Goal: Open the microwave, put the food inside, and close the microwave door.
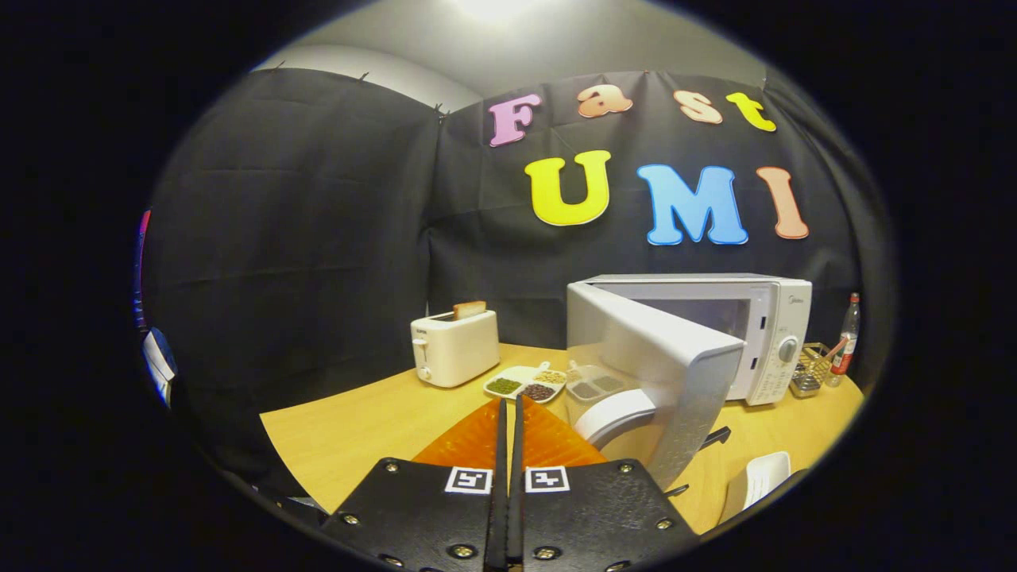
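Wooden table against black cloth wall; microwave door open; tool fingers together, empty.

Fisheye rides tongs, facing microwave.

- The boxy microwave is white, with its door a pale grey-white.
- The small plastic toaster is cream-white, holding a tan bread slice.
- The wooden worktop is light yellow-brown.
- The divided tray is white, with green, dark brown and beige fillings.
- An orange ribbed sheet sits between the pressed-together fingers of the gripper.
- The slim bottle has a red label.
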### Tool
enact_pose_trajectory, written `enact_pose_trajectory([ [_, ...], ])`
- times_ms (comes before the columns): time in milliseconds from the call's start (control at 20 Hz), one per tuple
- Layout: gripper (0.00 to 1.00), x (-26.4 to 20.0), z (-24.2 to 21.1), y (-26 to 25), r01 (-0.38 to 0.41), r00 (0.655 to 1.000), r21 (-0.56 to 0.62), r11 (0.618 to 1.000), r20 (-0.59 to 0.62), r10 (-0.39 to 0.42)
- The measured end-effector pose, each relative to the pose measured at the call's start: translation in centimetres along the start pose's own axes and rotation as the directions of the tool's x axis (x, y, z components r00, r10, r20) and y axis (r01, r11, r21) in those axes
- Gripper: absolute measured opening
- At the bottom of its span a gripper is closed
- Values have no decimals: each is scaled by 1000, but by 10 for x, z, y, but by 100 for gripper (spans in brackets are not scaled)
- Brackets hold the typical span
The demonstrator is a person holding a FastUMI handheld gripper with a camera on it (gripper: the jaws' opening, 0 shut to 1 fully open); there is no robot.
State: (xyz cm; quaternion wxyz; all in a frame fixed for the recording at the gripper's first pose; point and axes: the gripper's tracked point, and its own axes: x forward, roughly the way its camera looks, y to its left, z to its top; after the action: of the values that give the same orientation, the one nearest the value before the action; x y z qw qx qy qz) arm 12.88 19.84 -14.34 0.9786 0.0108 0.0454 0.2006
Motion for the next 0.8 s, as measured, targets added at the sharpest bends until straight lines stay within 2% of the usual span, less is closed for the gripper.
enact_pose_trajectory([
  [400, 1, 10, 7, -119, 200, 980, -7, 980, 1, -200],
  [550, 1, 21, 4, -159, 262, 965, -1, 965, -31, -262],
  [800, 1, 40, 9, -219, 366, 930, -21, 930, -19, -366],
])
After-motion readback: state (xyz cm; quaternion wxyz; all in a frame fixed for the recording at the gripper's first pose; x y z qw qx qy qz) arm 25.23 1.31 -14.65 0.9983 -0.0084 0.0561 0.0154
